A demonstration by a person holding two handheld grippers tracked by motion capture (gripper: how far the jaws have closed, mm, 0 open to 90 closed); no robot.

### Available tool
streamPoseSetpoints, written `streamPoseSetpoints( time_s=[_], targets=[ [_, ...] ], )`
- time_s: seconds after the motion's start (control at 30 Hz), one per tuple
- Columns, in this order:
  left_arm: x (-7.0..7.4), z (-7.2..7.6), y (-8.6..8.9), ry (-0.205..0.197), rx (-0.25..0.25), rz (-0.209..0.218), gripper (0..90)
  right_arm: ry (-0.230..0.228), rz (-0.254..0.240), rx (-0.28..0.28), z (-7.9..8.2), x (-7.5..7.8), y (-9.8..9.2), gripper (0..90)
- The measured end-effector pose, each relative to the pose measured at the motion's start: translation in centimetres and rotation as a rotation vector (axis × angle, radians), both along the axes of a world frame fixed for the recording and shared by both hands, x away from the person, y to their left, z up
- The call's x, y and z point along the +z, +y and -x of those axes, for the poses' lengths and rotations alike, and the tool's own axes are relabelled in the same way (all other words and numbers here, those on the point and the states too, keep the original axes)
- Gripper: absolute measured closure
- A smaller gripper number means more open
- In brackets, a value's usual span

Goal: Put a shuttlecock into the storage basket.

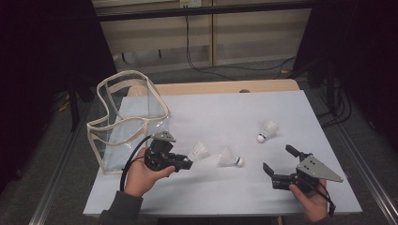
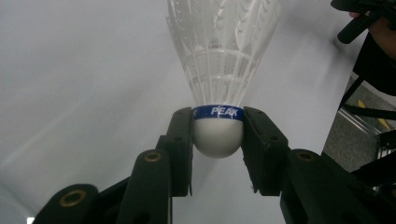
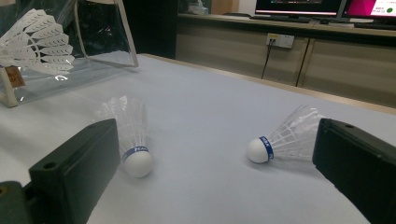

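Left tool [image 1: 187, 165] is clamped on a shuttlecock [image 1: 199, 151]: in the left gripper view both pads [image 2: 183, 135] press the white cork base at the blue band, feathers pointing away from the jaws toward 12 o'clock. In the high view the left hand [image 1: 141, 176] holds that tool near the counter's [image 1: 234, 112] front-left, jaws aimed toward 3 o'clock, the held shuttlecock's feathers fanning toward 2 o'clock just off the tips. Second shuttlecock [image 1: 230, 158] lies on its side just beside it at 3 o'clock, cork toward the right. Third shuttlecock [image 1: 266, 131] lies farther off at about 2 o'clock, cork toward the front-left. Clear bag [image 1: 126, 122] with cream trim stands at 11 o'clock of the left tool, at the counter's left edge, mouth open upward. Right tool [image 1: 277, 161] sits at front-right in the right hand [image 1: 312, 199], jaws spread wide with nothing between the pads, aimed toward 10 o'clock at the two loose shuttlecocks. In the right gripper view the loose pair lie between its jaws farther off on the counter, apart from each other, and the held shuttlecock's feathers show at upper left in front of the bag.
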State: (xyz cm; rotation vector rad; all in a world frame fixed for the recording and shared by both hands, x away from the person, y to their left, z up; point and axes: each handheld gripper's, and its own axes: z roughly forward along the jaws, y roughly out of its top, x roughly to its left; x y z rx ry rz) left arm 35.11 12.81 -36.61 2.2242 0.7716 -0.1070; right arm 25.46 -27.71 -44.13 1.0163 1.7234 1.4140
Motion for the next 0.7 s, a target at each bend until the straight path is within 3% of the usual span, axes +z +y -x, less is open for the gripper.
streamPoseSetpoints(
  time_s=[0.7],
  targets=[
    [1.5, -0.4, 0.4, -0.004, 0.015, -0.007, 65.1, 0.026, -0.008, -0.013, -0.4, 0.1, -0.1, 0.9]
  ],
)
